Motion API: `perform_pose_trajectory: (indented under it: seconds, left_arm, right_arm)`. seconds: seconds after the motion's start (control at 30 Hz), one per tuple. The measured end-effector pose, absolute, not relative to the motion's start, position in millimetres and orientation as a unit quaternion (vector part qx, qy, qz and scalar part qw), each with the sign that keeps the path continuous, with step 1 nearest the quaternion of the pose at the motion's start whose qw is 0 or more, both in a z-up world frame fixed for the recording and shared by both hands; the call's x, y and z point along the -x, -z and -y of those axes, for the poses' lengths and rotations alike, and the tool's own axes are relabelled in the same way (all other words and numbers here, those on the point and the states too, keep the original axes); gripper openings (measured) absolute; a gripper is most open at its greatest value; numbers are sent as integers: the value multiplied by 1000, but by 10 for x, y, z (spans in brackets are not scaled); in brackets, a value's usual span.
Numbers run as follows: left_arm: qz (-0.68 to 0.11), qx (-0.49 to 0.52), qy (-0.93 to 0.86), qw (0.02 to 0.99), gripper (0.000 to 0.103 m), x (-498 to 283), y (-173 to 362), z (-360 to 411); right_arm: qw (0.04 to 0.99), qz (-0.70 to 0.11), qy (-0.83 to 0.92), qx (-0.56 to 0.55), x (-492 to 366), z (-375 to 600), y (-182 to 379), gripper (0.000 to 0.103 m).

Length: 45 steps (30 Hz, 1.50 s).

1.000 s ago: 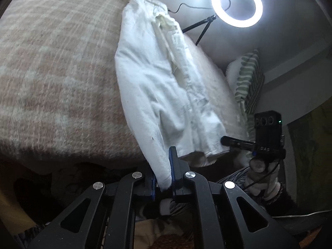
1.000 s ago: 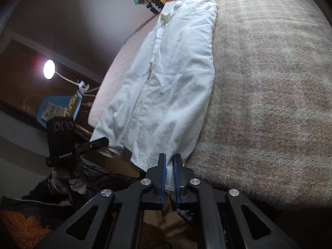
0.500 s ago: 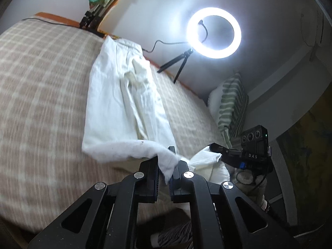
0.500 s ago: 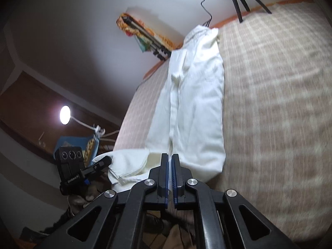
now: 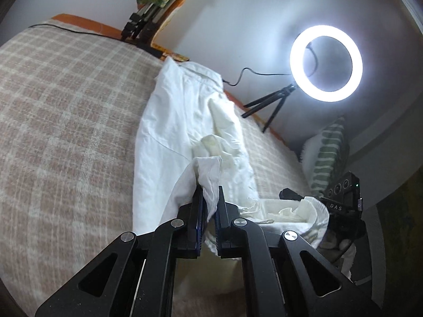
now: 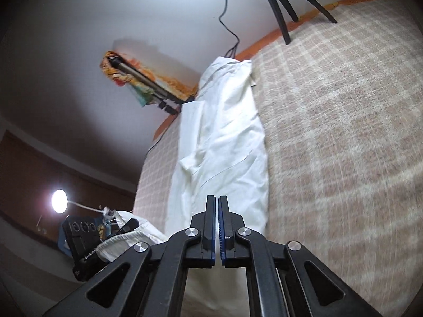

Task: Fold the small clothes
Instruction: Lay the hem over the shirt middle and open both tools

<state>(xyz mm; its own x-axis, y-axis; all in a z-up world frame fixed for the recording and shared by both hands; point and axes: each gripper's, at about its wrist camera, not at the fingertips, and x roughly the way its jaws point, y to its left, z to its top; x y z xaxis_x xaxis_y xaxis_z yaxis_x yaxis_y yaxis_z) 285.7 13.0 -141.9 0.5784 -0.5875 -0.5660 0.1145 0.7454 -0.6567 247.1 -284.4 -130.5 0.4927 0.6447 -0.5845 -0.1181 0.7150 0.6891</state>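
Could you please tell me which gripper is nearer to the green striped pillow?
Right. The right gripper is just before the green striped pillow; the left gripper is farther off, over the white shirt.

My left gripper (image 5: 208,200), seen from its own wrist camera, points forward and slightly upward, its two black fingers (image 5: 197,211) drawn in on a pinch of white fabric; a narrow gap remains, filled by the cloth. My right gripper (image 6: 217,211), seen from its wrist camera, has its blue-padded fingers (image 6: 210,219) pressed nearly together with only a thin slit between them; fabric shows around and below the jaws, but whether any lies within the slit cannot be told. In the left view, the right gripper's tip appears low on the right, level with the left one, the two held side by side and apart.
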Motion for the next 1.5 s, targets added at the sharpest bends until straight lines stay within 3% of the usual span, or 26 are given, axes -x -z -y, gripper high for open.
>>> perform_pose_trajectory:
  seconds: [0.27,0.33,0.37,0.43,0.47,0.97,1.07,1.1,1.13,1.2,1.4,1.5]
  left_arm:
    - [-441,284,168,834,8,-3113,1630,-126]
    - [-429,284,156,843,17,-3099,1563,-183]
    - [-421,280,150,850,22,-3079,1505,-226]
    - [-397,278,149,862,28,-3023,1380,-337]
    - [-390,270,150,867,28,-2988,1325,-387]
    - [-443,221,189,848,28,-2759,1634,-138]
    - [-443,211,191,850,24,-2775,1696,-116]
    - [-442,216,191,849,10,-2775,1717,-141]
    - [-441,226,191,847,9,-2769,1733,-180]
    - [-433,240,190,848,6,-2732,1719,-248]
    - [-406,203,175,874,5,-2619,1634,-259]
    - [-425,206,166,866,6,-2699,1786,-266]
  right_arm:
    - [830,-456,-179,-268,-2956,2915,1558,0]
    - [829,-455,-186,-266,-2957,2932,1532,7]
    - [827,-454,-198,-266,-2941,2942,1504,11]
    - [825,-449,-223,-263,-2864,2971,1428,49]
    - [825,-446,-230,-258,-2803,2988,1393,51]
    - [803,-483,-286,-199,-2456,2829,1510,45]
    - [811,-484,-280,-175,-2469,2738,1490,32]
    - [811,-486,-276,-172,-2479,2721,1500,26]
    - [812,-487,-272,-171,-2487,2713,1507,16]
    - [818,-480,-268,-169,-2488,2697,1482,5]
    - [876,-393,-258,-107,-2443,2590,1109,1]
    - [881,-399,-241,-84,-2552,2518,1189,1]
